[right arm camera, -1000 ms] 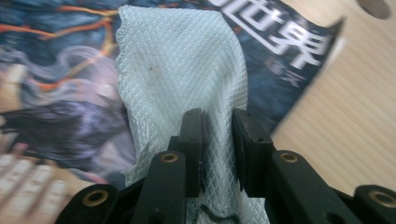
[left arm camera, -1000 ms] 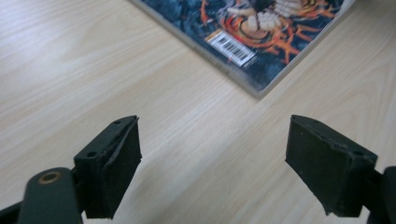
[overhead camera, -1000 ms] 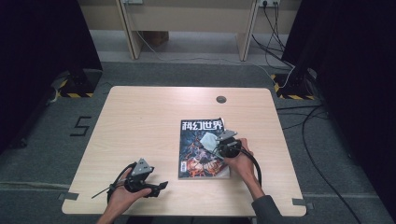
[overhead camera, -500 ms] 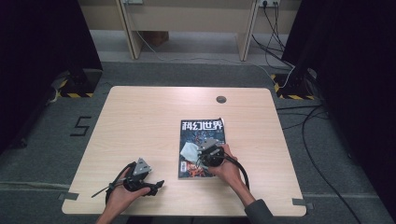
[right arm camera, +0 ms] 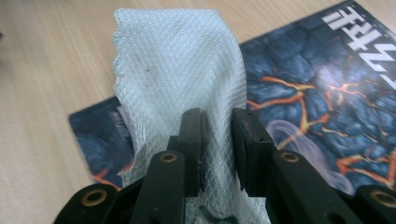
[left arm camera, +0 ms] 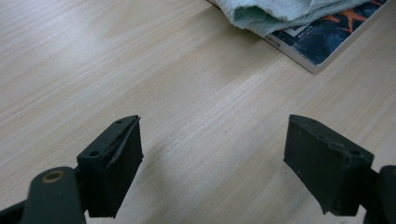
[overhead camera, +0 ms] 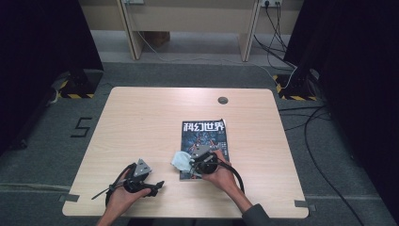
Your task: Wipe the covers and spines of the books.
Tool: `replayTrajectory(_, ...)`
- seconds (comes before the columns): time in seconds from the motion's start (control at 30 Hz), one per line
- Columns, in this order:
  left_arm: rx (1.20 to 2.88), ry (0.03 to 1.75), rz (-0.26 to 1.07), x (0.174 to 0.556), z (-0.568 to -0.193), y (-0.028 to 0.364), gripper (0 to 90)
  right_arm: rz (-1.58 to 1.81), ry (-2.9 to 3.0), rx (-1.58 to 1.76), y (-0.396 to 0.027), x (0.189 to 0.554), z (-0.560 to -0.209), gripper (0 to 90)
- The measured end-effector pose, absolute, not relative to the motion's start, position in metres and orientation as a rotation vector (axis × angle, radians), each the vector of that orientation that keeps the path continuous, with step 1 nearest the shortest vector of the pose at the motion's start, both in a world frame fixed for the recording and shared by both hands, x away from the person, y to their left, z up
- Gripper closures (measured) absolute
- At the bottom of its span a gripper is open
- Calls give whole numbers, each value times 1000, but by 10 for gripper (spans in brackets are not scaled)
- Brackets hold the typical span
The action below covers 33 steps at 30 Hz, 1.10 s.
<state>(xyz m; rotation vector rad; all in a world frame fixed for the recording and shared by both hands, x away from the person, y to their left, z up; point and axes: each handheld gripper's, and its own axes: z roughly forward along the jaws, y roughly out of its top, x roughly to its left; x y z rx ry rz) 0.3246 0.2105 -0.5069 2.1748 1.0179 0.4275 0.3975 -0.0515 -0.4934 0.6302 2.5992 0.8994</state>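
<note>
The right gripper [right arm camera: 217,140] clamps the cloth [right arm camera: 180,74] (left gripper [left arm camera: 212,163] gapes empty); wiping the magazine [right arm camera: 317,107] wants light, flat strokes.

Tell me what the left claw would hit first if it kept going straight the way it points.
Probably bare table at first; further along that line lie the pale cloth and the magazine corner, slightly right of centre. Depth is hard to judge, so the left claw may slide beneath or past them.

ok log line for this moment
right gripper: shut on cloth | over magazine | left gripper: open, idle on table
</note>
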Motion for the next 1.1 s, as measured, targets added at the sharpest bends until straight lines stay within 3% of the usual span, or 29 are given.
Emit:
replayTrajectory(0.53, 2193, 1019, 450, 324, -508, 208, 192, 787, 2430, 963, -144, 414, -489, 742)
replayTrajectory(0.8, 2179, 1038, 464, 324, -506, 211, 193, 734, 2443, 919, -129, 408, -488, 748)
replayTrajectory(1.1, 2168, 1048, 475, 323, -505, 213, 195, 789, 2533, 757, -75, 387, -490, 750)
